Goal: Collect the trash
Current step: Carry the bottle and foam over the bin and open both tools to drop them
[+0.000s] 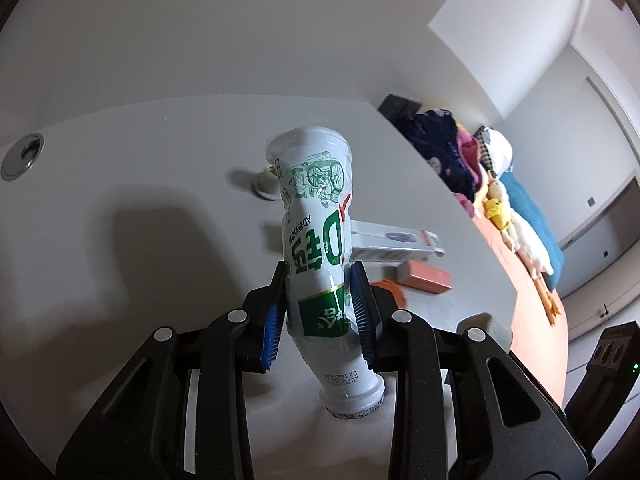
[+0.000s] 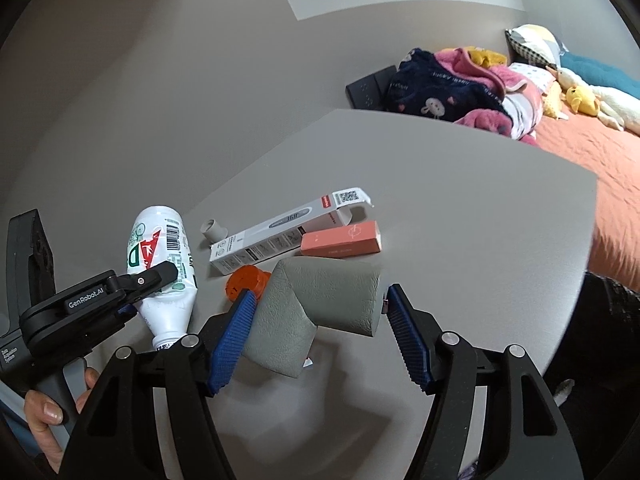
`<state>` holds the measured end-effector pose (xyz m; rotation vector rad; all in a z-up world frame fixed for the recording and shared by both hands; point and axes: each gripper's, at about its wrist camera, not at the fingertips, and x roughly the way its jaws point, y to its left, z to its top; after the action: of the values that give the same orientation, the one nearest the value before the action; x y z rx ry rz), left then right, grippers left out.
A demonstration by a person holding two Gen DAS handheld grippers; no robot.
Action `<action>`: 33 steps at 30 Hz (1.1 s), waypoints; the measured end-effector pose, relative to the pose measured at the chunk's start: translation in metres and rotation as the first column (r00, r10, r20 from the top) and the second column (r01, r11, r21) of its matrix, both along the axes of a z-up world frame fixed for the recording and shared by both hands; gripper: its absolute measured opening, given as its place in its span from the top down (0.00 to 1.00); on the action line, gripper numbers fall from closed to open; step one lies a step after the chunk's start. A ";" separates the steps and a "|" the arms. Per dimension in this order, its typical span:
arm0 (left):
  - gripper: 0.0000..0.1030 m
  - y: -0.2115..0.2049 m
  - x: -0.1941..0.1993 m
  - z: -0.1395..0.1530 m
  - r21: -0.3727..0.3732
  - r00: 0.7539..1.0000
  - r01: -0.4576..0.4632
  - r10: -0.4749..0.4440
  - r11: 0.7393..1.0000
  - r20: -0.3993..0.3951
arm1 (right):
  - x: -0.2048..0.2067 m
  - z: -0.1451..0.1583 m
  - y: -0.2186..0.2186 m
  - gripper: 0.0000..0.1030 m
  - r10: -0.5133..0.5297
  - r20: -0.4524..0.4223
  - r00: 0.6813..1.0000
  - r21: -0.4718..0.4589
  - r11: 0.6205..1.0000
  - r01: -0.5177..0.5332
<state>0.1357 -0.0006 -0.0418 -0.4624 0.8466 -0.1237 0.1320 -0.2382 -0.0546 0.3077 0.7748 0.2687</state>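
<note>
My left gripper [image 1: 318, 312] is shut on a crushed white and green drink bottle [image 1: 316, 216], neck down, just above the grey table [image 1: 140, 200]. The bottle [image 2: 162, 256] and left gripper [image 2: 132, 292] also show in the right wrist view. My right gripper [image 2: 320, 320] is open around a grey leather-like pouch [image 2: 320, 304]; its left pad touches the pouch. Beyond lie an orange cap [image 2: 246, 280], a long white carton [image 2: 288, 232], a pink box [image 2: 340, 244] and a small grey cap [image 2: 214, 230].
A round cable hole [image 1: 22, 156] sits at the table's far left. A bed with an orange cover [image 2: 592, 148], piled clothes [image 2: 452, 88] and plush toys [image 2: 580, 100] stands right of the table. A black object [image 2: 370, 90] leans behind the table's far edge.
</note>
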 end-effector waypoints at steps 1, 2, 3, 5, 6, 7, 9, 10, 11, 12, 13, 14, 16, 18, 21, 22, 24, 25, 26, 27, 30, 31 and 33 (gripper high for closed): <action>0.70 -0.003 -0.002 0.003 -0.003 1.000 0.007 -0.007 1.000 0.007 | -0.004 0.003 -0.003 0.34 -0.006 0.005 1.000 0.000 1.000 0.006; 0.70 -0.004 -0.005 0.005 -0.007 1.000 0.014 -0.014 1.000 0.012 | -0.007 0.004 -0.004 0.34 -0.010 0.008 1.000 0.000 1.000 0.010; 0.70 -0.005 -0.007 0.006 -0.009 1.000 0.019 -0.018 1.000 0.015 | -0.011 0.006 -0.006 0.34 -0.014 0.012 1.000 -0.001 1.000 0.014; 0.70 -0.009 -0.013 0.010 -0.011 0.999 0.032 -0.032 0.999 0.024 | -0.018 0.010 -0.010 0.34 -0.022 0.019 1.000 -0.003 1.000 0.022; 0.70 -0.012 -0.016 0.012 -0.010 0.999 0.040 -0.040 0.999 0.028 | -0.021 0.012 -0.012 0.34 -0.026 0.022 0.999 -0.002 1.000 0.026; 0.70 -0.015 -0.018 0.013 -0.008 0.998 0.046 -0.046 0.999 0.032 | -0.025 0.014 -0.015 0.34 -0.031 0.025 0.999 0.000 1.000 0.031; 0.70 -0.019 -0.023 0.017 -0.002 0.997 0.061 -0.061 0.998 0.039 | -0.030 0.017 -0.018 0.34 -0.037 0.032 0.999 0.001 0.999 0.037; 0.70 -0.022 -0.026 0.019 -0.001 0.997 0.071 -0.070 0.998 0.044 | -0.033 0.018 -0.020 0.34 -0.041 0.035 0.999 0.002 0.999 0.041; 0.70 -0.026 -0.027 0.020 0.000 0.996 0.081 -0.081 0.997 0.047 | -0.036 0.020 -0.022 0.34 -0.045 0.039 0.998 0.003 0.999 0.045; 0.70 -0.030 -0.028 0.022 0.002 0.994 0.092 -0.092 0.996 0.051 | -0.039 0.022 -0.024 0.34 -0.047 0.042 0.998 0.004 0.999 0.047; 0.70 -0.032 -0.030 0.023 0.003 0.994 0.100 -0.100 0.995 0.055 | -0.041 0.023 -0.025 0.34 -0.049 0.044 0.998 0.004 0.999 0.049; 0.70 -0.036 -0.031 0.025 0.005 0.992 0.110 -0.110 0.994 0.058 | -0.045 0.025 -0.027 0.34 -0.053 0.048 0.997 0.004 0.999 0.053; 0.70 -0.043 -0.035 0.029 0.005 0.987 0.146 -0.146 0.989 0.068 | -0.050 0.028 -0.031 0.34 -0.059 0.055 0.997 0.005 0.998 0.059; 0.70 -0.051 -0.040 0.033 0.020 0.982 0.167 -0.168 0.986 0.080 | -0.057 0.032 -0.036 0.34 -0.068 0.064 0.996 0.010 0.998 0.068; 0.70 -0.062 -0.047 0.040 0.032 0.975 0.198 -0.201 0.980 0.095 | -0.067 0.037 -0.042 0.34 -0.082 0.078 0.994 0.011 0.997 0.081; 0.70 -0.066 -0.050 0.042 0.035 0.973 0.208 -0.210 0.978 0.100 | -0.069 0.039 -0.044 0.34 -0.085 0.081 0.993 0.010 0.996 0.084; 0.70 -0.073 -0.054 0.046 0.041 0.967 0.226 -0.229 0.973 0.107 | -0.076 0.042 -0.049 0.34 -0.095 0.088 0.992 0.011 0.996 0.094; 0.70 -0.076 -0.054 0.046 0.044 0.966 0.231 -0.234 0.972 0.108 | -0.080 0.044 -0.052 0.34 -0.101 0.093 0.991 0.011 0.995 0.100; 0.70 -0.079 -0.056 0.047 0.045 0.965 0.236 -0.240 0.971 0.110 | -0.082 0.046 -0.054 0.34 -0.104 0.095 0.990 0.010 0.995 0.104; 0.70 -0.082 -0.057 0.047 0.045 0.963 0.242 -0.245 0.969 0.110 | -0.084 0.047 -0.056 0.34 -0.107 0.098 0.989 0.010 0.994 0.107; 0.70 -0.090 -0.059 0.047 0.047 0.959 0.258 -0.261 0.965 0.111 | -0.096 0.049 -0.060 0.33 -0.115 0.106 0.988 0.004 0.993 0.116; 0.70 -0.092 -0.060 0.047 0.045 0.957 0.264 -0.267 0.964 0.111 | -0.098 0.050 -0.062 0.33 -0.119 0.108 0.987 0.003 0.993 0.119; 0.70 -0.097 -0.062 0.047 0.049 0.953 0.277 -0.281 0.960 0.112 | -0.104 0.051 -0.065 0.34 -0.126 0.112 0.986 0.002 0.992 0.127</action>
<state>0.0736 -0.0979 0.0051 -0.2993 0.7925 -0.3946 0.0279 -0.3035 -0.0037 0.3323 0.6422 0.1630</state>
